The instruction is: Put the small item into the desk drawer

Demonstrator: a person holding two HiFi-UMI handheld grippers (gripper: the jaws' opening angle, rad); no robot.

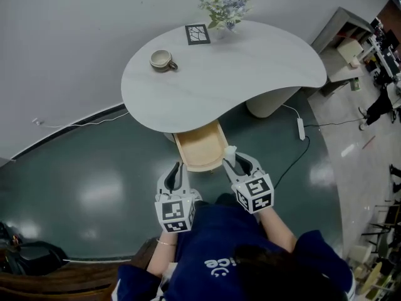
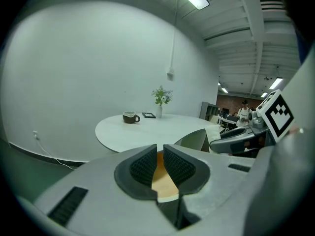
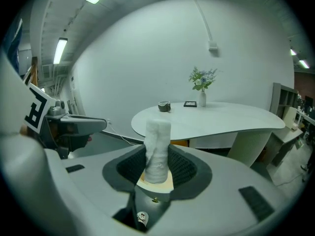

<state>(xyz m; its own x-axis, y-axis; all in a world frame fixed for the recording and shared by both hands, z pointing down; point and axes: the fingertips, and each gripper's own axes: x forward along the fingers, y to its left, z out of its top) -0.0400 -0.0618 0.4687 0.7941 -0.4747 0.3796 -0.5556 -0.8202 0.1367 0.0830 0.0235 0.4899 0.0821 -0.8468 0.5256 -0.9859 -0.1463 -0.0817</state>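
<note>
The wooden desk drawer [image 1: 200,148] stands pulled out from under the white table [image 1: 250,68] and looks empty inside. My right gripper [image 1: 235,162] hangs at the drawer's front right corner, shut on a small white roll [image 1: 230,151] that stands upright. In the right gripper view the roll [image 3: 158,149] sits squeezed between the two dark pads of that gripper [image 3: 157,157]. My left gripper [image 1: 177,169] is at the drawer's front left corner. Its jaws [image 2: 160,154] are nearly together with nothing between them, and the drawer's tan wood [image 2: 160,178] shows through the slit.
On the table stand a cup [image 1: 163,59], a small framed picture [image 1: 197,34] and a vase of flowers [image 1: 224,8]. A cable and power strip [image 1: 301,129] lie on the dark floor at the right. A grey shelf unit [image 1: 344,36] stands beyond. A dark bag [image 1: 25,256] sits far left.
</note>
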